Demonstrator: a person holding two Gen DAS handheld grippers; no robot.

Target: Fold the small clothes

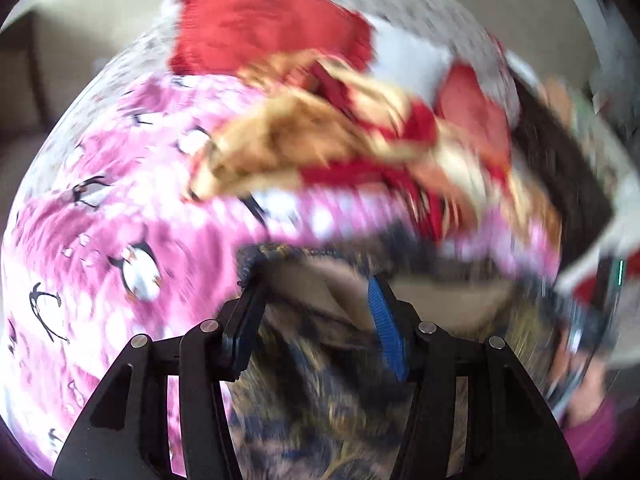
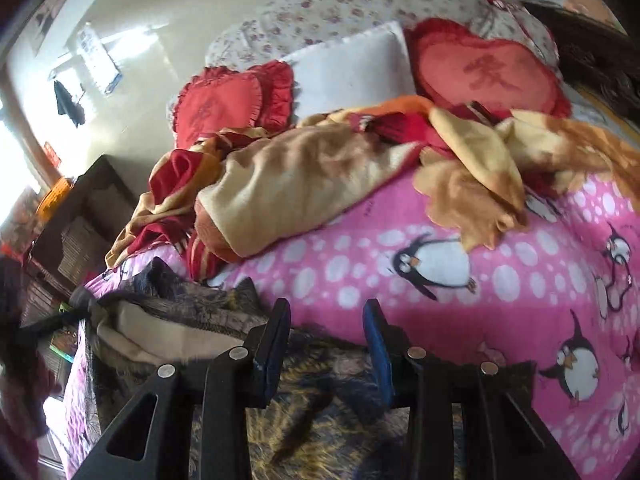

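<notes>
Surface: a bed under a pink penguin-print cover [image 2: 460,312], with 2 red heart cushions [image 2: 486,70], a white pillow [image 2: 352,68] and a rumpled tan-and-red blanket [image 2: 304,184]. The right view alone shows a cream wall [image 2: 160,12]. The dark patterned garment [image 2: 320,420] lies at the near edge. Right gripper [image 2: 326,316] fingers spread apart above it. In the blurred left view, the left gripper [image 1: 316,292] fingers stand apart with garment cloth between; grip cannot be told.
</notes>
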